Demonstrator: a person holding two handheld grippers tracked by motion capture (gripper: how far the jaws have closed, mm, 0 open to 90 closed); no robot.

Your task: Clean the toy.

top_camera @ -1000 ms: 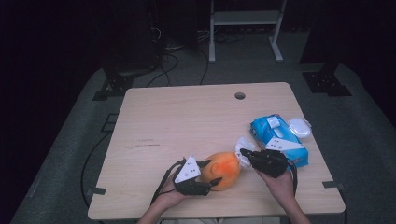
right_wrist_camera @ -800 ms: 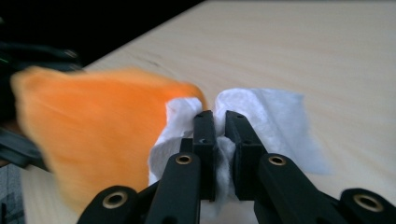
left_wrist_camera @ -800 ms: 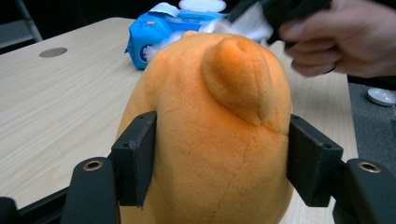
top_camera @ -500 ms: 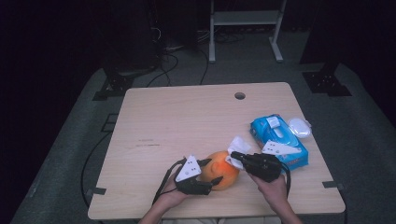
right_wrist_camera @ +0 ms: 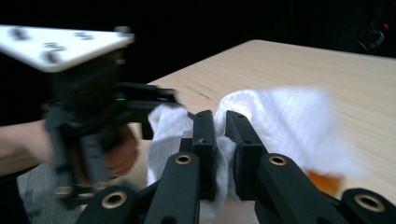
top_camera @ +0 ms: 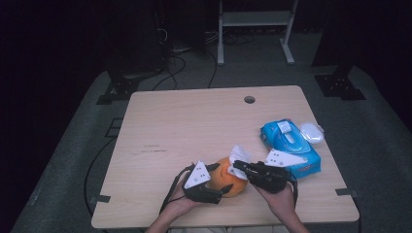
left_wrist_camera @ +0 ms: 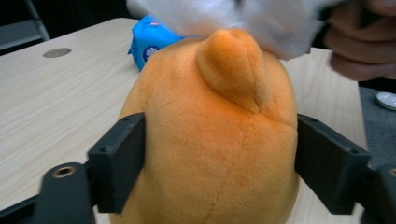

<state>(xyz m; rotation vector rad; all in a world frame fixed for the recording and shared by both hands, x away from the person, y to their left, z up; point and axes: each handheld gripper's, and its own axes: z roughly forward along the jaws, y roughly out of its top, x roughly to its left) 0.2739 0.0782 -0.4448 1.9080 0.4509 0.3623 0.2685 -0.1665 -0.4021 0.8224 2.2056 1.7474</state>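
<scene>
With the tabletop (top_camera: 194, 126) carrying everything near its front edge, the step in hand looks like wiping the orange plush toy (top_camera: 228, 182), which sits at the near middle between the two hands. To its right lies a blue wipes pack (top_camera: 291, 145) with a white lid (top_camera: 312, 132) just beyond. The left gripper (top_camera: 221, 189) brackets the toy, and its fingers (left_wrist_camera: 116, 163) have just been spreading, though they still look to rest against the toy's sides; I'd keep them snug so it cannot roll. The right gripper (top_camera: 240, 167) has its fingers pressed together, pinching a white wipe (right_wrist_camera: 280, 126) over the toy's top; sweep it lightly and keep the wipe flat
</scene>
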